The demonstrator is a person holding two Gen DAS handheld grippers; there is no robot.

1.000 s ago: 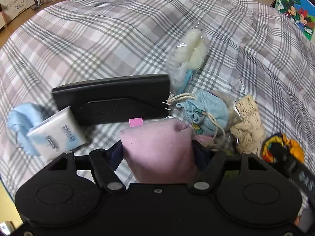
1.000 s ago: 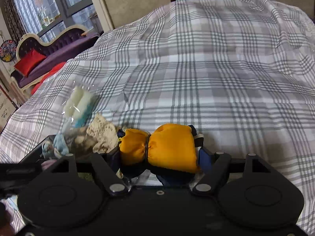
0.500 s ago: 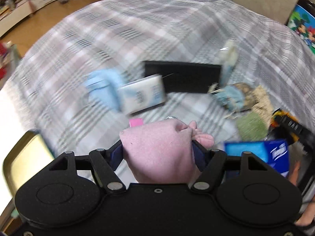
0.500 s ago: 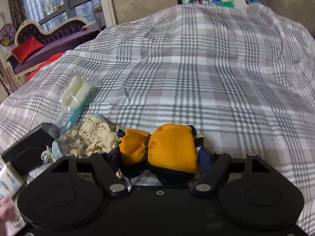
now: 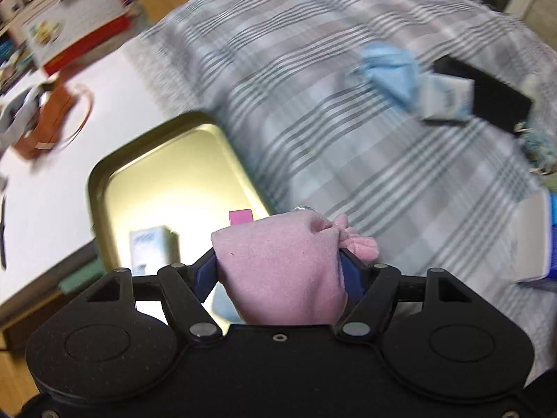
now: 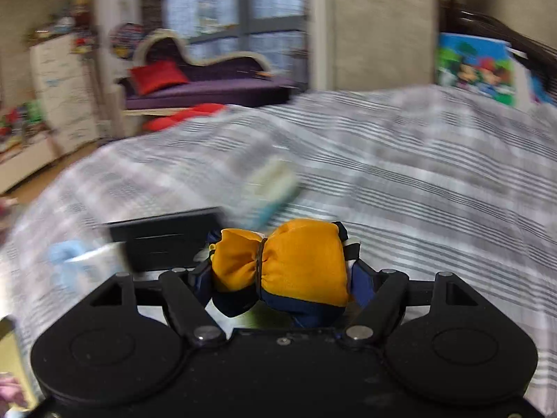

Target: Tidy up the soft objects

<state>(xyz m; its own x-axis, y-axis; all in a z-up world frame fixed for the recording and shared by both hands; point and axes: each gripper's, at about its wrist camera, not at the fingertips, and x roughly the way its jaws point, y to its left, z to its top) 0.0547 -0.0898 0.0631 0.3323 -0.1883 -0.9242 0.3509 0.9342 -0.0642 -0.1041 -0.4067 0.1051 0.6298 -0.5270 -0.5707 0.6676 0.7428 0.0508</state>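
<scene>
Left claw (image 5: 278, 264) clamps a pink pouch (image 5: 282, 271); right claw (image 6: 278, 271) an orange one (image 6: 292, 261). Gold tray (image 5: 104, 174) holds, seemingly, a tissue pack (image 5: 155, 250).

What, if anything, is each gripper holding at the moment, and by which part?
Left gripper: pink pouch, by its sides, below the knot. Right gripper: orange pouch, by its two ends.

Daylight is coming through the window (image 6: 243, 10) far beyond the fingers. Motion blur is smearing everything ahead of them, glare is washing the gold tray (image 5: 167, 188), and edges are bowing.
</scene>
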